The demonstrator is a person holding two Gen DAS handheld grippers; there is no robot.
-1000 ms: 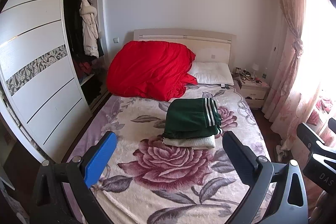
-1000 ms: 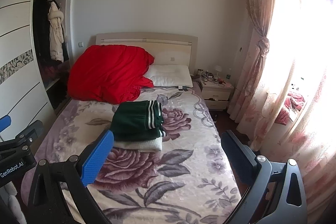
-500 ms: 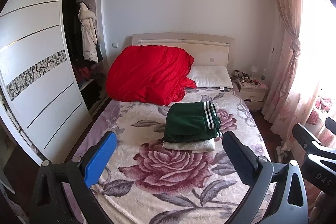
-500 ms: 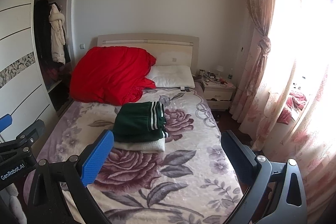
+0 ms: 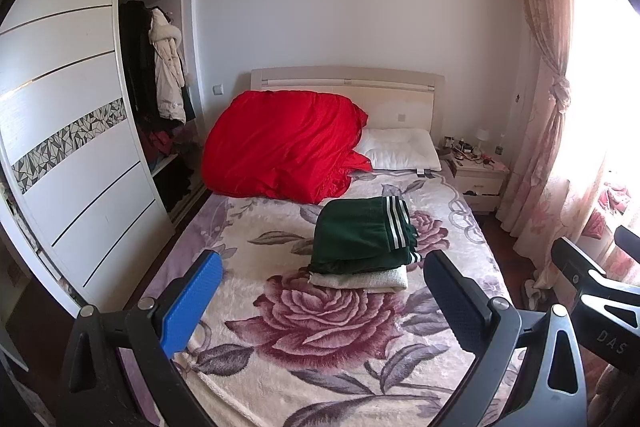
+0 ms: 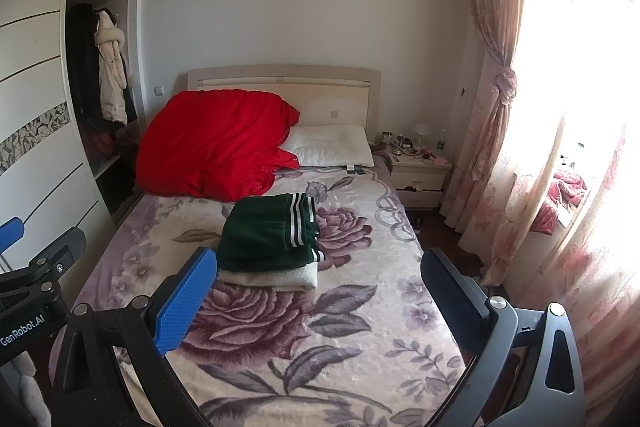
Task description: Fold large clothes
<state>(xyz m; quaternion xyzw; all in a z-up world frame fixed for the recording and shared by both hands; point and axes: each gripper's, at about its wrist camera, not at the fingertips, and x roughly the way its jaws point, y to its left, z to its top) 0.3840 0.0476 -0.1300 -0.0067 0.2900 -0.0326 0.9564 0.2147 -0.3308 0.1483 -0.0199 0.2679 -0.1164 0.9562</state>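
We had drawn both tools back from the bed (image 5: 280, 327). The left gripper (image 5: 320, 303) and right gripper (image 6: 318, 291) hung apart, empty, while the folded green garment (image 5: 360, 235) topped the cream one (image 5: 360, 279) mid-bed; folding looked finished.

The left gripper (image 5: 320, 291) is held level, pointing forward, its two fingers spread wide with nothing between them; the blue-padded finger (image 5: 188, 303) sits on its left and the dark one on its right. The right gripper (image 6: 318, 287) is posed the same way, jaws wide and empty, just to the right of the left one, apart from it.
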